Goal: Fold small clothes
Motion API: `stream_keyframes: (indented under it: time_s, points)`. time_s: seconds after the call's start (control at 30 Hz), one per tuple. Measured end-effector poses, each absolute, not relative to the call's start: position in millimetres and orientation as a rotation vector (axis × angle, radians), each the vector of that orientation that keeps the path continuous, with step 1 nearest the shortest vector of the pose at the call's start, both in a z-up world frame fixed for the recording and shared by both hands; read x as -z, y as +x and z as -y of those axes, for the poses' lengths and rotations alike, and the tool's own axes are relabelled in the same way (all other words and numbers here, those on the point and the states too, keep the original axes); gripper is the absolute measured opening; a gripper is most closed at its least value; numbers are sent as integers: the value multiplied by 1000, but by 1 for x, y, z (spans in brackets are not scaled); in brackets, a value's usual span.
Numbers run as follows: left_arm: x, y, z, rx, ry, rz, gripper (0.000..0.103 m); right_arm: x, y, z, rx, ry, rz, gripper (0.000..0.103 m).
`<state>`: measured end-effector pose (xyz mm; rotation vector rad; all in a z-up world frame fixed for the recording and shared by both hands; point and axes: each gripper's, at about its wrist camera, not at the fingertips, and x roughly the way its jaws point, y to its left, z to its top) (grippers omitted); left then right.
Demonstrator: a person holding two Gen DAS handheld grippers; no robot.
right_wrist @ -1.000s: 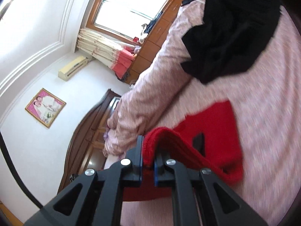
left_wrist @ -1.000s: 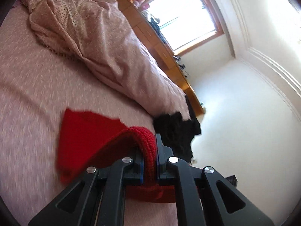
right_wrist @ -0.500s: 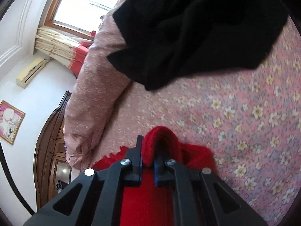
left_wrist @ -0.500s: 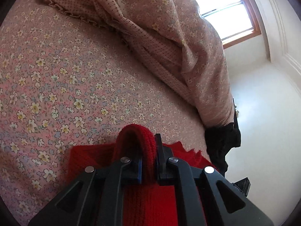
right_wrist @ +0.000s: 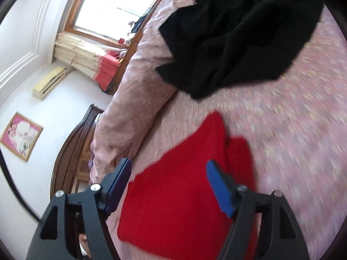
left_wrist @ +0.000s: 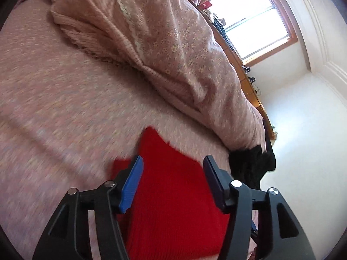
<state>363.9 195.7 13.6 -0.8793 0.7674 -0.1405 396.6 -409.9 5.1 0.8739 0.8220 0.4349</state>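
**Red knit lies folded on flowered bed as both grippers spread**

A bed sheet in pink floral print fills most of both wrist views, blurred by motion. A bunched pink duvet runs from the upper left to the right of the left wrist frame and down the middle of the right wrist frame. A heap of black clothing takes the upper right of the right wrist view, lying on the sheet and against the duvet; in the left wrist view it shows only as a dark clump at the right edge. The red knit garment lies flat on the sheet at lower centre of both frames, one layer doubled over another, well short of the black heap. The left gripper hangs over it with jaws opening, blue-padded fingers apart, the red cloth seen in the gap below them but not pinched. The right gripper does likewise, its jaws opening wide, pads clear of the knit. A sunlit window, a curtain and a framed picture occupy the left of the right wrist frame
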Motion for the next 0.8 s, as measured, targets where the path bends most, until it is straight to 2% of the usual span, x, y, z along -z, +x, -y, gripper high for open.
stream_keyframes:
  time_s: [0.03, 0.2, 0.3, 0.37, 0.6, 0.8]
  points:
    - [-10, 348, -193, 140, -860, -786, 60, -6, 382, 410, -422, 846, -826, 80]
    - [15, 301, -180, 114, -817, -879, 60, 12, 314, 417, -340, 765, -845, 81]
    - [20, 276, -176, 78, -809, -847, 60, 29, 287, 423, -273, 788, -855, 81]
    - [15, 269, -173, 134, -814, -814, 60, 24, 275, 426, -250, 750, -798, 81]
    - [5, 286, -178, 247, -878, -784, 60, -13, 294, 419, -393, 688, -702, 80]
    - [25, 324, -167, 255, -836, -915, 60, -5, 334, 403, -356, 530, -834, 72]
